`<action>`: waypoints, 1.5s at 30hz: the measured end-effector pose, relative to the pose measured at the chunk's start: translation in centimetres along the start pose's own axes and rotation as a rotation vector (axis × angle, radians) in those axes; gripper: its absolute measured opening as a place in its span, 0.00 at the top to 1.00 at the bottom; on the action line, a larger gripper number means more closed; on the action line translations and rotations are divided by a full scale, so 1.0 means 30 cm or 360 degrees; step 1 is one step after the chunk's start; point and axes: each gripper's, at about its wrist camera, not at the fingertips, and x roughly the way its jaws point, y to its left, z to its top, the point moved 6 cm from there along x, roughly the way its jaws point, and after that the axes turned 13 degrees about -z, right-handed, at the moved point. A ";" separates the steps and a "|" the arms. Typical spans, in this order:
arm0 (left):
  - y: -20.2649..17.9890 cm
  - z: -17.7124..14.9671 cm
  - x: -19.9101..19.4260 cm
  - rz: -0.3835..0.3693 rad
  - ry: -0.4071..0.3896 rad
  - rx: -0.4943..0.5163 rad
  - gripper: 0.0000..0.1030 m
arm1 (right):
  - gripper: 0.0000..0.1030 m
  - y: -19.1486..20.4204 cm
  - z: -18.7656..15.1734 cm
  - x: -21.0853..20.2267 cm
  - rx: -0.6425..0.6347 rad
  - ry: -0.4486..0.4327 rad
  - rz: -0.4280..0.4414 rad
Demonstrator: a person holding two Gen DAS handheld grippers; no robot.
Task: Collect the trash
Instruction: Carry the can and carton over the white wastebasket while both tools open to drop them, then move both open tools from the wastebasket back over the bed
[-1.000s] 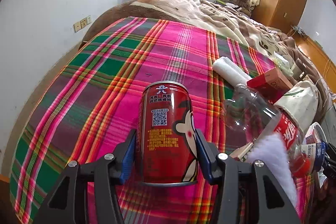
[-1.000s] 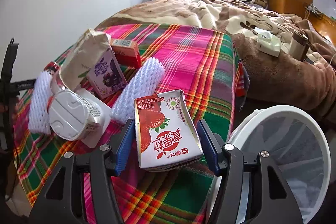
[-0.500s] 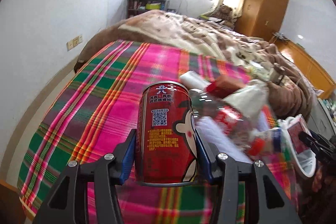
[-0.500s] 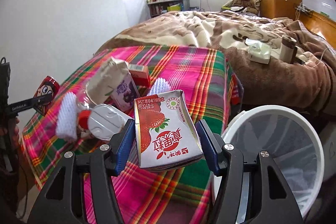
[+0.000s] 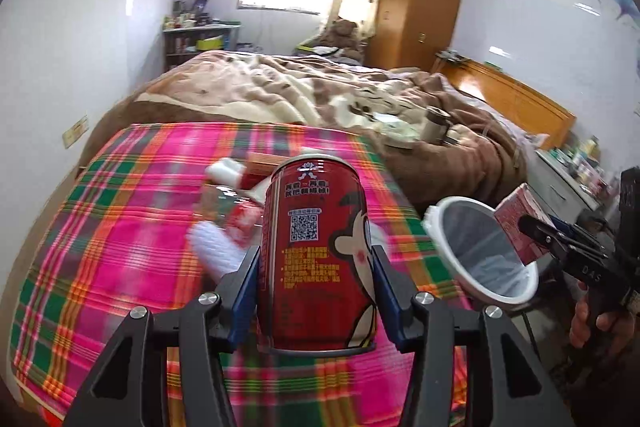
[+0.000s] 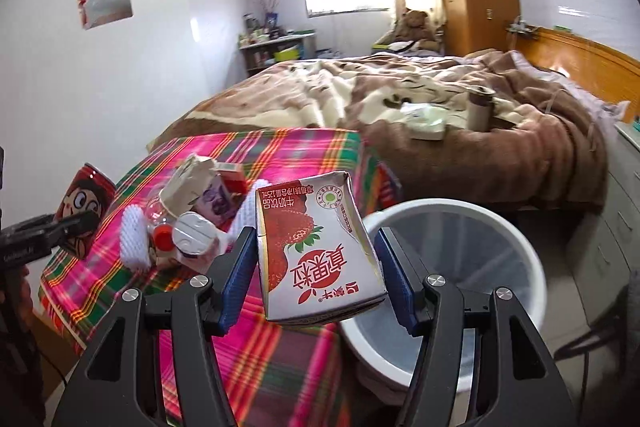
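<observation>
left gripper (image 5: 316,267): pinching red drink can (image 5: 316,251), frame centre | right gripper (image 6: 316,267): pinching strawberry milk carton (image 6: 316,247) | white trash bin (image 6: 520,259): lower right

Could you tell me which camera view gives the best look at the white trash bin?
The right wrist view: the white trash bin is close and large there. The left wrist view shows it small, partly behind the strawberry milk carton.
</observation>
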 end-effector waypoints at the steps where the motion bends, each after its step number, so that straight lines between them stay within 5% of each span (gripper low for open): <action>1: -0.025 -0.001 0.008 -0.0009 0.0001 0.0016 0.49 | 0.41 -0.018 -0.001 -0.005 0.0010 -0.0002 -0.0024; 22: -0.493 -0.047 0.327 -0.0371 0.0183 0.0244 0.49 | 0.41 -0.307 -0.113 0.108 0.0221 0.0189 -0.0300; 39: -0.661 -0.051 0.533 -0.0391 0.0286 0.0353 0.49 | 0.40 -0.415 -0.131 0.198 0.0206 0.0291 -0.0386; 41: -0.672 -0.041 0.545 -0.0412 0.0271 0.0355 0.41 | 0.39 -0.419 -0.129 0.203 0.0192 0.0293 -0.0397; 45: -0.649 -0.031 0.549 -0.0461 0.0267 0.0272 0.35 | 0.22 -0.424 -0.124 0.193 0.0204 0.0270 -0.0403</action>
